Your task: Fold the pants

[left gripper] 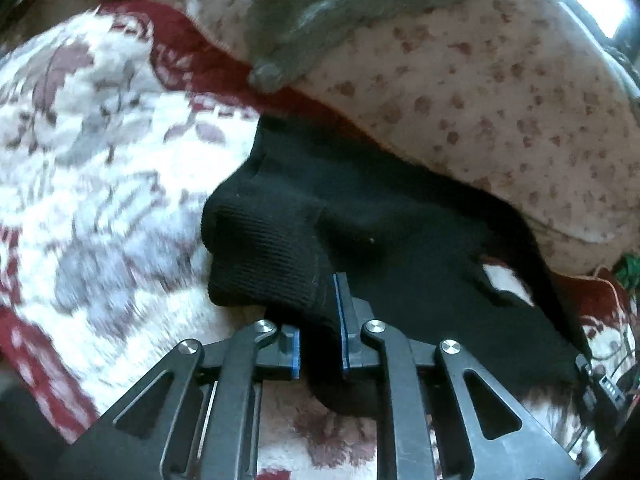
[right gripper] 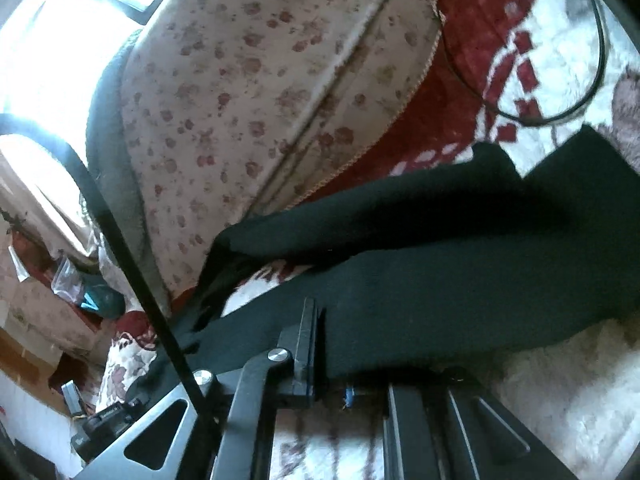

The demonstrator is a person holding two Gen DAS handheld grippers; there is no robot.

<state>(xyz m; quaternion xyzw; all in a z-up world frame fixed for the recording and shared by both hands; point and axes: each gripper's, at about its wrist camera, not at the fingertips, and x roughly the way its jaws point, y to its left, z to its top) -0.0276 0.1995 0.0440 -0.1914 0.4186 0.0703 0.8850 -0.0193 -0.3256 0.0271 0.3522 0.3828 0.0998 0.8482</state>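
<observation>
The black pants (left gripper: 360,224) lie on a red and white floral rug (left gripper: 100,152). In the left wrist view my left gripper (left gripper: 320,332) is shut on a ribbed end of the pants (left gripper: 272,248), which bunches up between the blue pads. In the right wrist view the pants (right gripper: 460,280) stretch across the rug (right gripper: 560,380). My right gripper (right gripper: 332,356) is shut on the cloth; the fabric covers its right finger, and only the left finger (right gripper: 306,344) shows.
A cream cushion with red spots (left gripper: 480,92) lies just behind the pants, also in the right wrist view (right gripper: 260,100). A grey cloth (left gripper: 320,8) rests on it. A thin black cable loop (right gripper: 596,60) lies on the rug. Clutter sits at the left (right gripper: 72,288).
</observation>
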